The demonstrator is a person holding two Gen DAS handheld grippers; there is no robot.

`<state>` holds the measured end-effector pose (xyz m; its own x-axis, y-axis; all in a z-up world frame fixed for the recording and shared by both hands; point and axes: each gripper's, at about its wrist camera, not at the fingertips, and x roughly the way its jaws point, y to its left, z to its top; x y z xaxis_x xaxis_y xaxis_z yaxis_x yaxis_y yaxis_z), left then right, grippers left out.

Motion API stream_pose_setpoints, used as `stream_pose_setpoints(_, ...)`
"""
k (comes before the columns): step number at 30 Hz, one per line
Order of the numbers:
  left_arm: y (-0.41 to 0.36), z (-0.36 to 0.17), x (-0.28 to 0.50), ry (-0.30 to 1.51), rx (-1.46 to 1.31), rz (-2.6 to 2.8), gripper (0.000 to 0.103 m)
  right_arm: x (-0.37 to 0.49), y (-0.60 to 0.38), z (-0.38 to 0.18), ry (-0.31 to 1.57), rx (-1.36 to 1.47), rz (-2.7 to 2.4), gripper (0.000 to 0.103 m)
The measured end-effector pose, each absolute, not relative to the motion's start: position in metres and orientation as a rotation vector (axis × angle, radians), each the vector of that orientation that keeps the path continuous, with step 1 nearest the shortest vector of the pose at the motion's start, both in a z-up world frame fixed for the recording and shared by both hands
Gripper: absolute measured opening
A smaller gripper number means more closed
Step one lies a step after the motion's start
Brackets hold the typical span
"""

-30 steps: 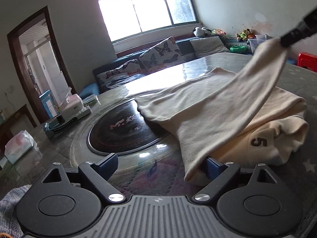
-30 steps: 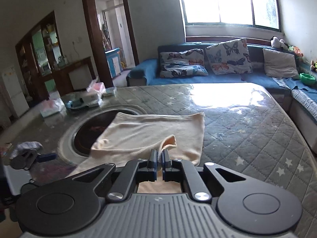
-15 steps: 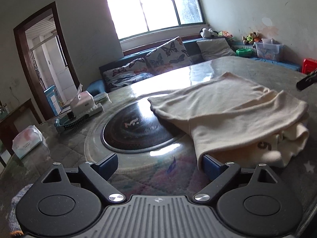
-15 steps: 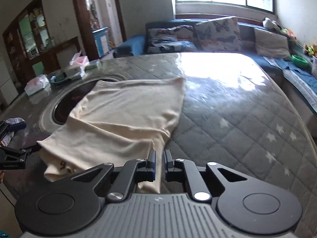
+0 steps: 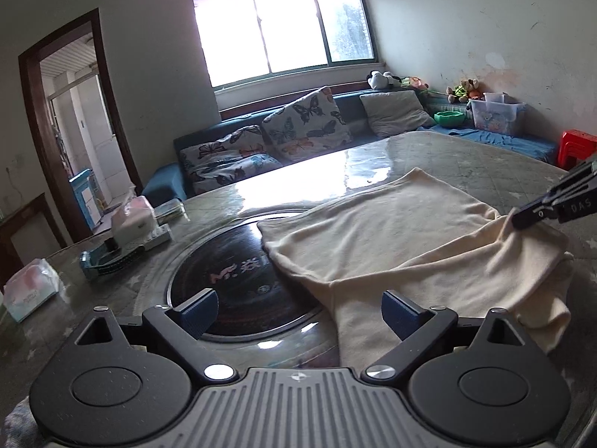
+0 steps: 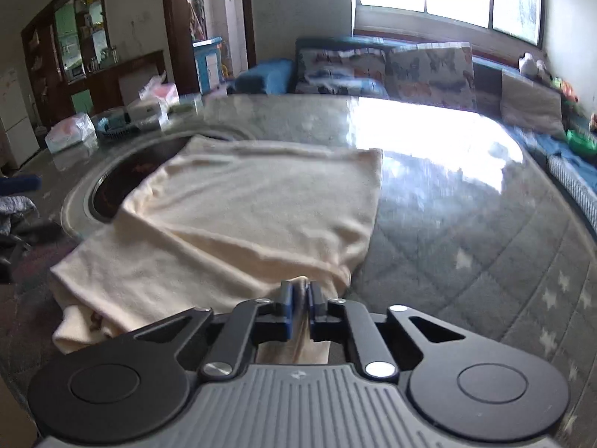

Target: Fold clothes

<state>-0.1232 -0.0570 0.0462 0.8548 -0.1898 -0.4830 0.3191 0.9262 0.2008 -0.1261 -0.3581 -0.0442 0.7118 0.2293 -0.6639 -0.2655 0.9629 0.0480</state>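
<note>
A large round worktop (image 5: 485, 156) covered with a grey quilted, star-patterned cloth under a glossy sheet fills both views, and a dark round inset plate (image 5: 231, 280) sits at its middle. Beyond it a blue sofa (image 5: 164, 186) with butterfly-print cushions (image 5: 306, 127) runs under a bright window (image 5: 280, 26).

A cream-coloured garment (image 5: 410, 231) lies partly folded on the worktop, its far corner overlapping the edge of the dark plate, with one layer turned over the rest and a rumpled bundle at its near right side.

At the left edge of the worktop stand a tissue box (image 5: 132, 220), a small teal basket (image 5: 108, 261) and a soft pack of tissues (image 5: 31, 293), near one another.

The left hand-held gripper (image 5: 298, 308) has its blue-padded fingers spread wide and holds nothing; its right finger hangs over the near edge of the garment. The right hand-held gripper (image 6: 298, 298) is closed narrowly on a fold of the garment's near edge, cloth visibly pinched between its pads; in the left wrist view its tip (image 5: 537, 212) meets the fabric at the garment's right side.
</note>
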Motion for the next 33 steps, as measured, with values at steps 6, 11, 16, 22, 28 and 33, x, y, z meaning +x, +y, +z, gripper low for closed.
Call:
stream_pose_setpoints(6,-0.075,0.035,-0.095,0.494,0.285,-0.258,0.096,-0.118,-0.361,-0.041,0.717,-0.052,0.252,0.006)
stream_pose_setpoints(11,-0.073,0.022,-0.076,0.545,0.283,-0.227,0.095,-0.115,-0.366,-0.049,0.742,-0.048,0.232,0.010)
stream_pose_setpoints(16,-0.065,0.018,-0.070,0.565,0.260,-0.218,0.097,-0.118,-0.361,-0.036,0.691,-0.060,0.268,0.015)
stream_pose_setpoints(22,-0.058,0.019,-0.069,0.568,0.246,-0.196,0.097,-0.115,-0.350,-0.046,0.719,-0.097,0.310,0.024)
stream_pose_setpoints(28,-0.057,0.024,-0.077,0.552,0.239,-0.211,0.096,-0.126,-0.348,-0.042,0.695,-0.119,0.333,0.024)
stream_pose_setpoints(33,-0.067,0.034,-0.106,0.508,0.271,-0.321,0.096,-0.131,-0.346,-0.056,0.736,-0.166,0.338,0.024)
